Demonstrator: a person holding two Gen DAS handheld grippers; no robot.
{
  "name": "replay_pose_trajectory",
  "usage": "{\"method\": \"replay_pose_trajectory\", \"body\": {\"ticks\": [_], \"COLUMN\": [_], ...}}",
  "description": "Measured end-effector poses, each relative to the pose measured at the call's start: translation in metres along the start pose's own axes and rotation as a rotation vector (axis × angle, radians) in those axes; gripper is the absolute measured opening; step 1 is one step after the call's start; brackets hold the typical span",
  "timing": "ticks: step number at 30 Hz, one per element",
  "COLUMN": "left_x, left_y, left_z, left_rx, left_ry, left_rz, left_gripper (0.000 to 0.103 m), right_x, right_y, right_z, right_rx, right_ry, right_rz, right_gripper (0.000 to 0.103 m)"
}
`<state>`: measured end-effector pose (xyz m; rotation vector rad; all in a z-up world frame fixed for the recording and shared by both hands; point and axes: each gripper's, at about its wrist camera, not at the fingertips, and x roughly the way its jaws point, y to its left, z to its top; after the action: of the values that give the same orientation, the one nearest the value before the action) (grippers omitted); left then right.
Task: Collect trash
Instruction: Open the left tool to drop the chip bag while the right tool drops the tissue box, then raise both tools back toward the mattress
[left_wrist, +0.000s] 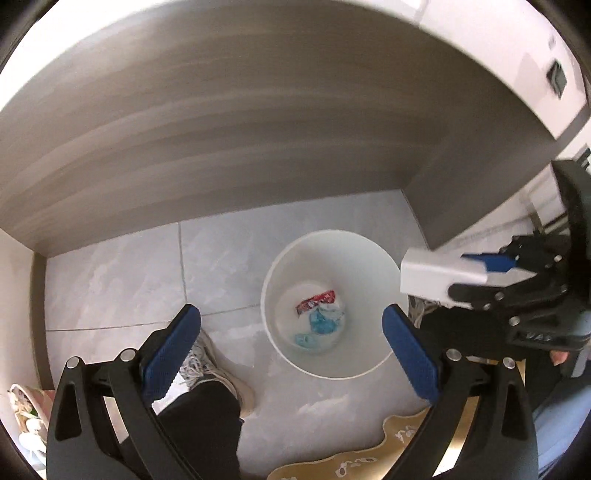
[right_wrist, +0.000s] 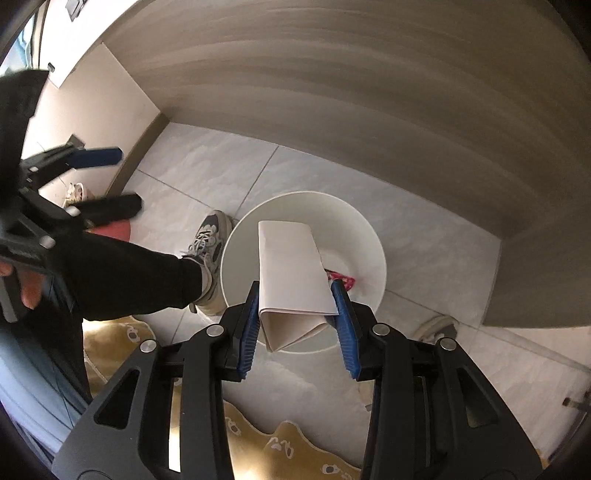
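Observation:
A round white trash bin (left_wrist: 275, 280) stands on the tiled floor; it holds a red wrapper (left_wrist: 316, 301) and blue-white crumpled trash (left_wrist: 319, 326). My left gripper (left_wrist: 291, 325) is open and empty, above the bin's left side. My right gripper (right_wrist: 295, 295) is shut on a white cardboard box (right_wrist: 291, 266) and holds it above the bin (right_wrist: 236, 251). The box (left_wrist: 432, 273) and the right gripper (left_wrist: 476, 273) also show at the right of the left wrist view. The left gripper (right_wrist: 110, 181) shows open at the left of the right wrist view.
A grey wooden cabinet panel (left_wrist: 240, 140) rises behind the bin. The person's shoe and dark trouser leg (right_wrist: 207, 243) stand left of the bin. A yellow patterned rug (right_wrist: 288, 443) lies in front. A second shoe (right_wrist: 437, 325) is at the right.

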<state>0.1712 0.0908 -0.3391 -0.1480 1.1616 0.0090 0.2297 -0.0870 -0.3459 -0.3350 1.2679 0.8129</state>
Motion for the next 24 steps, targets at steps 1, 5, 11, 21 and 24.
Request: {"method": "replay_pose_trajectory", "body": {"ticks": [1, 5, 11, 21, 24], "left_x": [-0.003, -0.012, -0.030, -0.102, -0.138], "left_y": [0.002, 0.011, 0.011, -0.007, -0.014], "left_z": [-0.001, -0.001, 0.000, 0.015, 0.024], "left_rx": [-0.008, -0.035, -0.030, 0.005, 0.020], "left_ry": [-0.006, -0.028, -0.057, -0.213, -0.290], "left_rz": [0.000, -0.011, -0.029, -0.062, -0.068], "left_gripper": [0.097, 0.097, 0.097, 0.097, 0.097], "right_x": [0.002, 0.007, -0.008, -0.105, -0.156], "right_y": [0.002, 0.011, 0.011, 0.011, 0.016], "right_z": [0.001, 0.005, 0.005, 0.003, 0.005], "right_rx": [-0.004, -0.017, 0.015, 0.049, 0.047], "right_ry": [0.001, 0.000, -0.031, -0.192, -0.298], "right_rz": [0.002, -0.023, -0.051, -0.078, -0.070], "right_gripper": [0.036, 0.056, 0.067, 0.088, 0.098]}}
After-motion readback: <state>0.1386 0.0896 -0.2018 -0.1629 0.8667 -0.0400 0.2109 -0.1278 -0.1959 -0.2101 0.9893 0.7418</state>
